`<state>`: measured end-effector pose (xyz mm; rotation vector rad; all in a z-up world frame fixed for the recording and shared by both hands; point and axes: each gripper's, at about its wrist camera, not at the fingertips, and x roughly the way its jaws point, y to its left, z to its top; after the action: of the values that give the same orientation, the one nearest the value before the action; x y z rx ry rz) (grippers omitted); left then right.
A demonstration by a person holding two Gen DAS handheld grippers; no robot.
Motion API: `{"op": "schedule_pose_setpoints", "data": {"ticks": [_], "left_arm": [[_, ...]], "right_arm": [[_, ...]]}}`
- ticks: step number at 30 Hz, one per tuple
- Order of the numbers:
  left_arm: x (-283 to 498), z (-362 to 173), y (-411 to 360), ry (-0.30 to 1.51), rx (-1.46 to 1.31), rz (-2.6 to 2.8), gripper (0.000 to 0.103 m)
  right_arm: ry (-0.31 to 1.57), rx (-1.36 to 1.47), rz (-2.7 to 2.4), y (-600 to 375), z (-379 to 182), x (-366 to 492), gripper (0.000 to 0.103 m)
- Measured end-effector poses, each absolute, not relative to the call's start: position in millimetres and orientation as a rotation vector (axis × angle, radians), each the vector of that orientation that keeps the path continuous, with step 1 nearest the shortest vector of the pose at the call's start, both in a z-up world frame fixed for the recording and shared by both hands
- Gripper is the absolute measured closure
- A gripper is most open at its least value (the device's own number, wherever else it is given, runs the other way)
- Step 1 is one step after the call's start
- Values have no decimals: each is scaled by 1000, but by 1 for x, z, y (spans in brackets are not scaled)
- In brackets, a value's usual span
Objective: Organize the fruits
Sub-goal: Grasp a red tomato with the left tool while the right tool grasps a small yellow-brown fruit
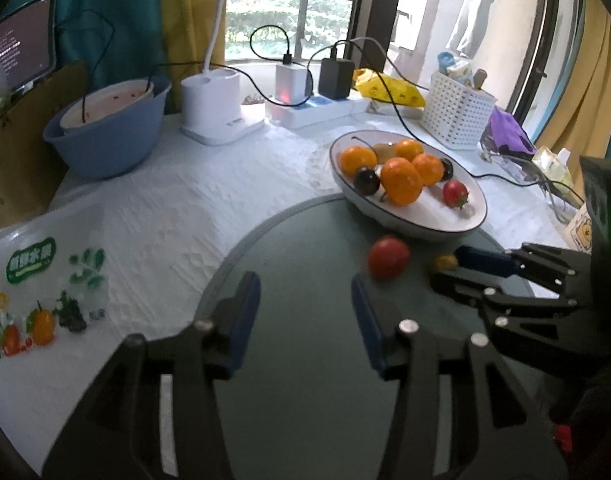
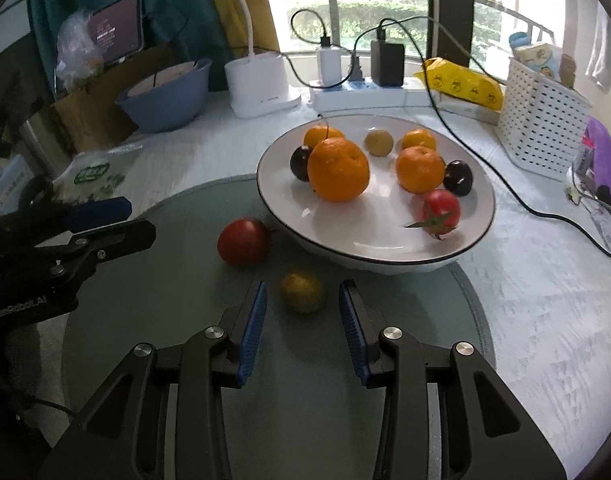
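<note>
A white plate [image 2: 289, 216] holds several oranges [image 2: 337, 170], two dark plums [image 2: 458, 178], a small yellow-green fruit [image 2: 379, 143] and a red tomato [image 2: 441, 210]; the plate also shows in the left wrist view [image 1: 445, 224]. On the round grey mat [image 2: 185, 300] lie a red tomato [image 2: 243, 241] and a small yellow-green fruit [image 2: 303, 292]. My right gripper [image 2: 303, 294] is open, its fingertips either side of that small fruit. My left gripper [image 1: 305, 288] is open and empty, just left of the loose tomato [image 1: 389, 258].
A blue basin [image 1: 105, 136], white lamp base [image 1: 219, 110], power strip with chargers [image 1: 305, 110], yellow packet [image 1: 389, 88] and white basket [image 1: 457, 114] stand along the back. A printed fruit bag [image 1: 41, 292] lies at left. A black cable [image 2: 517, 196] runs past the plate.
</note>
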<state>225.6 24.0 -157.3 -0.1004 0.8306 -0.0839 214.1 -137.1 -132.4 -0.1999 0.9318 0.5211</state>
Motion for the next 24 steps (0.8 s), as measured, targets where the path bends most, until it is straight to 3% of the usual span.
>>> {"op": "schedule_pose_setpoints", "data": {"ticks": [5, 24], "left_arm": [[234, -163, 18, 854, -91, -96, 54], [266, -167, -41, 860, 21, -193, 54]], "right_arm": [[943, -217, 517, -135, -137, 219, 76], [920, -168, 486, -179, -128, 216, 76]]}}
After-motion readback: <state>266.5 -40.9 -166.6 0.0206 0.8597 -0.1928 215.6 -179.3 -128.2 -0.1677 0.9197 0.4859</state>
